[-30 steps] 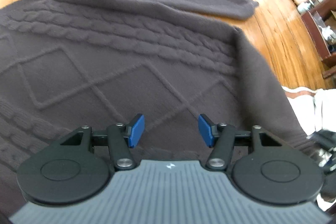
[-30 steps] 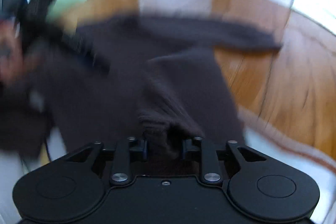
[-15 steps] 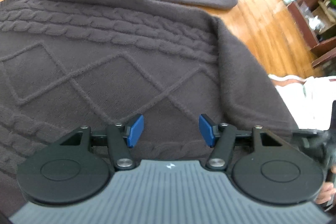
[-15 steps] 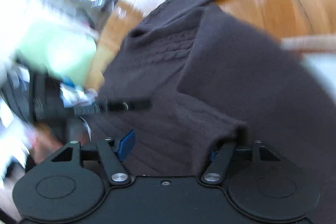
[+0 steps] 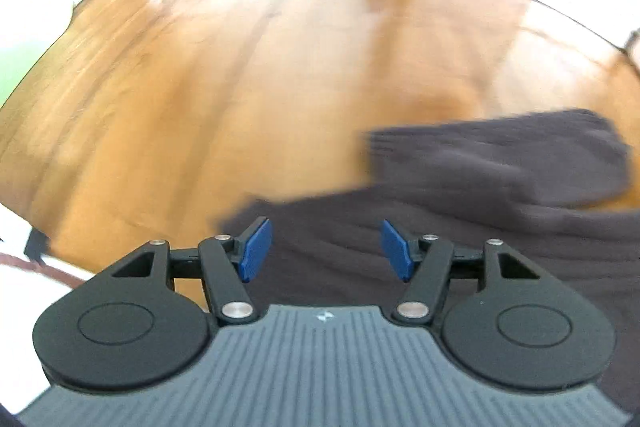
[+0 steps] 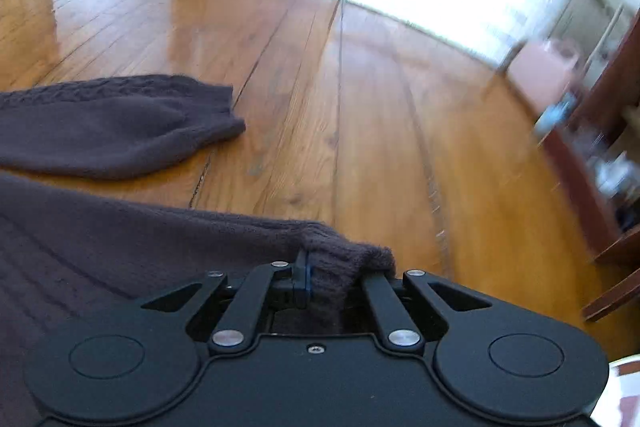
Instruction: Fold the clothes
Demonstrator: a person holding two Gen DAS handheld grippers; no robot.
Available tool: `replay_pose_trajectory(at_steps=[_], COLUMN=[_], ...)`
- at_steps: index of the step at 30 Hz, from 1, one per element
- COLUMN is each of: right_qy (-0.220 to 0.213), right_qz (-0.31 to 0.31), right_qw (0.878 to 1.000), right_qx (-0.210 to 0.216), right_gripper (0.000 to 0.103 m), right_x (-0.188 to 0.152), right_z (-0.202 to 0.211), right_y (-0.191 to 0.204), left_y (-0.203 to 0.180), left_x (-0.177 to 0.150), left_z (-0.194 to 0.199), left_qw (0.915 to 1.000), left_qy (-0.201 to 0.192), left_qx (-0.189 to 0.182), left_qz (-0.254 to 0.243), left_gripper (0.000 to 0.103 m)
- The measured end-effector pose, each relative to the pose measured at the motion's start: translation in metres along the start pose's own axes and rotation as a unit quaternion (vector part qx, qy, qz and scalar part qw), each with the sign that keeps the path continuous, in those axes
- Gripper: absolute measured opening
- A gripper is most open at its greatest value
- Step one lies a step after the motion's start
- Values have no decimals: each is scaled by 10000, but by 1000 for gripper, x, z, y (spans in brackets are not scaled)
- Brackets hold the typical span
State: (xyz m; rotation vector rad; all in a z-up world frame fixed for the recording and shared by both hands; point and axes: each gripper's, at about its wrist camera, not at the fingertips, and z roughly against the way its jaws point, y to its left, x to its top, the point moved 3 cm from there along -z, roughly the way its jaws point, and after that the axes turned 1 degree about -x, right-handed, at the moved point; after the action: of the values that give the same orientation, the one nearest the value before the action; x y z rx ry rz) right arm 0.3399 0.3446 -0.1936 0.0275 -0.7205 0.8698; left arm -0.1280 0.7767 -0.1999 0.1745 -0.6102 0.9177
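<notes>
A dark brown cable-knit sweater point(image 6: 100, 247) lies spread on the wooden floor point(image 6: 360, 107), one sleeve point(image 6: 120, 123) stretched out beyond the body. My right gripper point(image 6: 332, 277) is shut on a bunched ribbed edge of the sweater point(image 6: 348, 261) at its near right corner. In the left wrist view the sweater point(image 5: 460, 227) is blurred and fills the lower right. My left gripper point(image 5: 326, 249) hovers over its left edge; its jaws are opening, and nothing is pinched between the blue pads point(image 5: 256, 251).
Bare wooden floor point(image 5: 240, 67) stretches ahead in both views. A white cloth with a red stripe point(image 5: 44, 259) lies at the near left. A dark wooden shelf unit point(image 6: 616, 163) and a pink object point(image 6: 548, 67) stand at the right.
My right gripper, open around a fold half a second ago, has closed on the sweater's ribbed edge. The left gripper has swung from over the sweater's patterned body to its left edge and bare floor.
</notes>
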Motion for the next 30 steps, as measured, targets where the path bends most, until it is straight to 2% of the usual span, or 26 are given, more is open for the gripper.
replay_pose_trajectory(at_steps=[2,4,6,7,9,10,11,12,13,14,17,18,19,22,24,25,28,30], right_qy=[58,79,65,54,38,38,48,39,21,-36,-348,-446,-496,-199,67,206,478,568], right_qz=[29,109,162,158,70,29,4,-13,-27,-34,-72,-61,34,564,876,945,998,853], right_qw=[10000,9999,9998,9999,10000,10000,10000,10000,10000,10000,9988,9982,9976,9958,9927,9911,9872,9895], right_qx=[63,53,11,-6,-15,-11,-9,-21,-37,-79,-324,-396,-473,-689,-828,-916,-1145,-1018], right_gripper=[4,4,4,4,4,4,3,3,3,3,3,3,3,3,2,4,26,56], right_x=[-2,-5,-5,-4,-2,0,4,6,8,11,15,18,20,18,15,12,7,7], right_z=[-11,-14,-14,-15,-13,-11,-9,-8,-8,-9,-4,-3,-5,-23,-35,-38,-34,-28], right_y=[11,15,16,16,8,3,-2,-2,-3,-4,3,6,9,23,32,35,39,33], left_y=[29,40,34,27,12,7,3,1,-1,-5,-23,-19,-10,18,32,36,44,47], left_x=[3,-1,-7,-11,-19,-21,-19,-17,-14,-14,-19,-19,-18,-18,-21,-27,-50,-76], left_z=[-22,-35,-42,-46,-54,-54,-53,-51,-49,-46,-34,-34,-35,-39,-24,-7,41,68], left_qw=[9993,9980,9979,9978,9963,9958,9966,9973,9976,9973,9889,9918,9949,9957,9875,9862,9839,9826], left_qy=[291,452,459,457,467,437,407,482,547,537,131,99,92,173,85,-38,-258,-124], left_qx=[-136,-396,-456,-386,42,213,177,73,19,226,943,904,831,782,1160,1115,826,704], left_qz=[171,215,-61,-299,-724,-781,-687,-549,-426,-438,-1137,-898,-567,475,1061,1220,1564,1712], left_gripper=[60,60,64,71,79,72,45,24,14,13,13,13,15,42,41,44,65,66])
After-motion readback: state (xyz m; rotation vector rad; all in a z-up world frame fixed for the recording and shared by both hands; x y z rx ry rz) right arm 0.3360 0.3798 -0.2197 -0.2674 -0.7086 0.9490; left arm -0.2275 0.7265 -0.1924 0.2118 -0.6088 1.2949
